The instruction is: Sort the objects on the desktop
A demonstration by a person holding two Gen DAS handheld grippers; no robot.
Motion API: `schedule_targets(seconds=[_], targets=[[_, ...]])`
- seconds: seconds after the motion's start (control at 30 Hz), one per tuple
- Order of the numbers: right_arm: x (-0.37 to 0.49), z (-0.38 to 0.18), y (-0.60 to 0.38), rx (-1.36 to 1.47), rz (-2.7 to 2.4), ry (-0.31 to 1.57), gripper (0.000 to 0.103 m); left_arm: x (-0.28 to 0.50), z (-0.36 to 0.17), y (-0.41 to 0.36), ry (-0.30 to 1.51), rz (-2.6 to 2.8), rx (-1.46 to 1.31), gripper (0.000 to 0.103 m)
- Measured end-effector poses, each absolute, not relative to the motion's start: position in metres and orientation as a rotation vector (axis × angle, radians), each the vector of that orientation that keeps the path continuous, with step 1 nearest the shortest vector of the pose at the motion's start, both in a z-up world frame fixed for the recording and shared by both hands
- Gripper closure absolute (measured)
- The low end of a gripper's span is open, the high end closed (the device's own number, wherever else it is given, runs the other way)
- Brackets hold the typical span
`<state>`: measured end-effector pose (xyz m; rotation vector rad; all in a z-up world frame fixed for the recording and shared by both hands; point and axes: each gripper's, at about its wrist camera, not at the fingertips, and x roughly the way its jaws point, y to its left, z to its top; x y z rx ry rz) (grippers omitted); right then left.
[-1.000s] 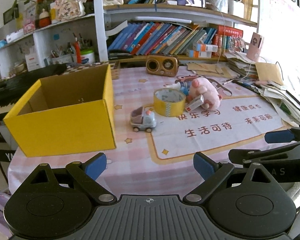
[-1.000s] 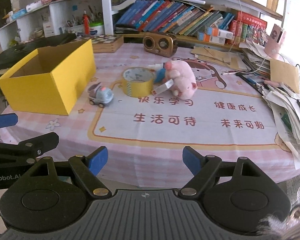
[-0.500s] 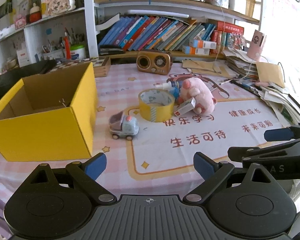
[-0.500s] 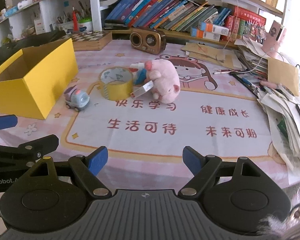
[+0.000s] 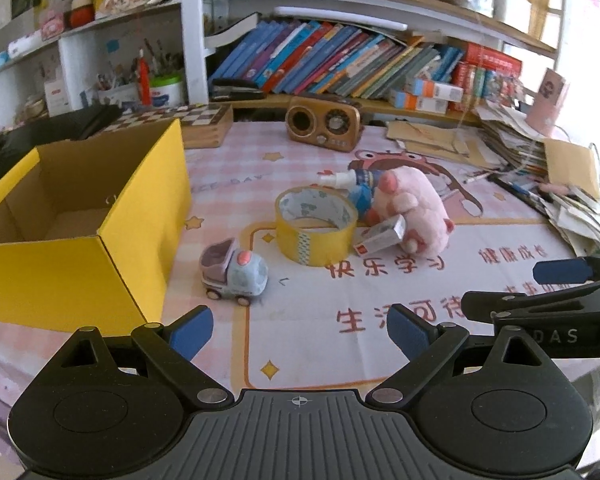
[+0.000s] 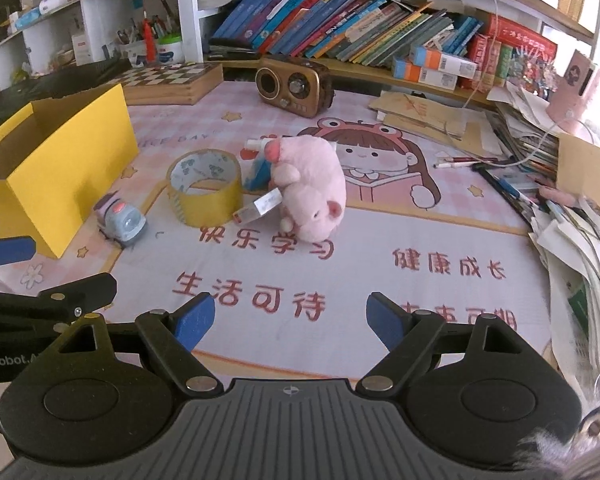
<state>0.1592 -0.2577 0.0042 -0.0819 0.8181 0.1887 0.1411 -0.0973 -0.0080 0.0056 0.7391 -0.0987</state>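
Observation:
An open yellow box (image 5: 80,216) (image 6: 56,160) stands at the left of the table. Beside it sit a small toy truck (image 5: 233,276) (image 6: 121,220), a yellow tape roll (image 5: 316,226) (image 6: 205,187), a small white-and-red carton (image 5: 380,236) (image 6: 258,209), a pink plush pig (image 5: 414,208) (image 6: 312,188) and a blue spray bottle (image 5: 352,179) (image 6: 256,168) half hidden behind the pig. My left gripper (image 5: 298,330) is open, short of the truck, nothing between its pads. My right gripper (image 6: 290,318) is open over the printed mat, short of the pig.
A brown retro radio (image 5: 322,128) (image 6: 294,86) and a chessboard box (image 5: 198,124) (image 6: 168,82) stand at the back. Shelves of books (image 5: 340,60) rise behind. Piles of papers and envelopes (image 6: 572,208) crowd the right edge.
Both grippers have moved forward toward the objects; the truck, tape and pig appear larger and nearer. The box has shifted left in the left wrist view. Jaws stay open.

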Motion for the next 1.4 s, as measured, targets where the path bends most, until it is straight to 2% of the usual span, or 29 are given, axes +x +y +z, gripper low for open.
schedule_targets(seconds=[0.87,1.1,1.4], targets=[[0.244,-0.008,-0.275,-0.052,0.28,0.808,0.017,0.198,-0.019,-0.109,0.773,0.05,0.04,0.009],[0.257,-0.014,-0.277,-0.055,0.293,0.825,0.017,0.213,-0.03,-0.108,0.796,0.078,0.057,0.018],[0.278,-0.025,-0.271,-0.087,0.304,0.84,0.015,0.242,-0.054,-0.094,0.857,0.159,0.046,0.018]])
